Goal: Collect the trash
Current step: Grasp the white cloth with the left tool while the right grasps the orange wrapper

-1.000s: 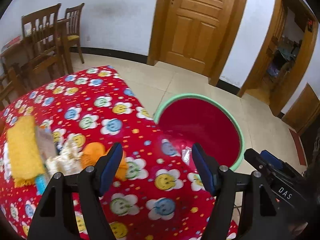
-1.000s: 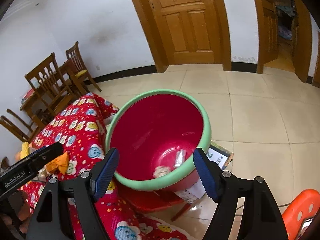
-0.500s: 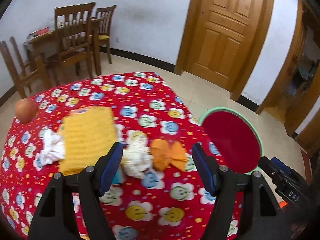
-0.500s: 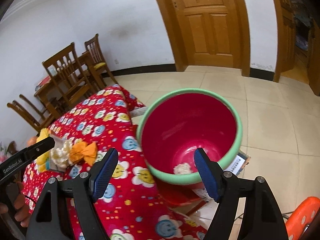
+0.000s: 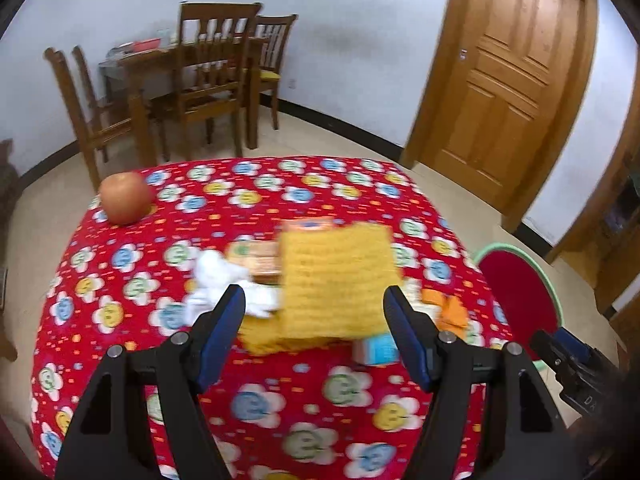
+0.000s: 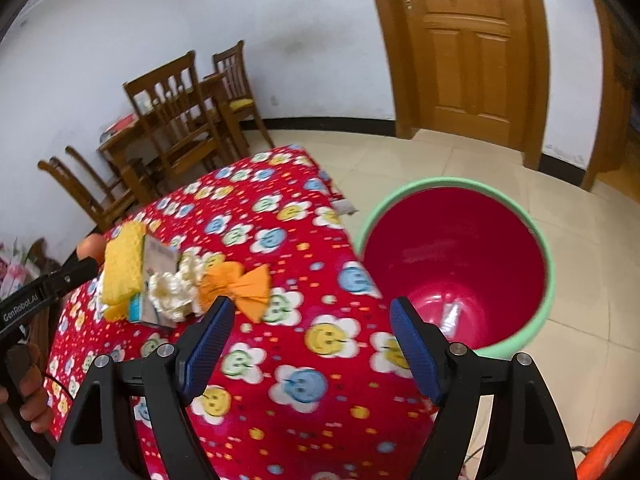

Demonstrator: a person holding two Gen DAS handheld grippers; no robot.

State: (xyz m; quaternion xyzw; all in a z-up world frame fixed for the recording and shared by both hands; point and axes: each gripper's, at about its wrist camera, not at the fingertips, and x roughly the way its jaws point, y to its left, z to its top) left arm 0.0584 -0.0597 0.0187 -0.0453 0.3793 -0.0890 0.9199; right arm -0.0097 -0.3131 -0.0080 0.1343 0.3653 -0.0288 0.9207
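Both sets of fingers wide open, empty. White tissue wad [image 5: 224, 280] left of yellow cloth [image 5: 336, 280]: light, soft; I'd pinch its bulk.

Ahead of me a white wall [image 5: 360, 20] meets a pale tiled floor [image 6: 460, 160] along a dark baseboard [image 5: 340, 124]. Wooden chairs [image 5: 212, 76] crowd a dining table [image 5: 136, 60] at left; a panelled wooden door [image 5: 508, 80] stands shut at right.

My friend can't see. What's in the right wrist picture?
An open right claw hovers above a red flowered tablecloth, holding nothing. An orange wrapper and cream paper lie left; a red bin stands right.
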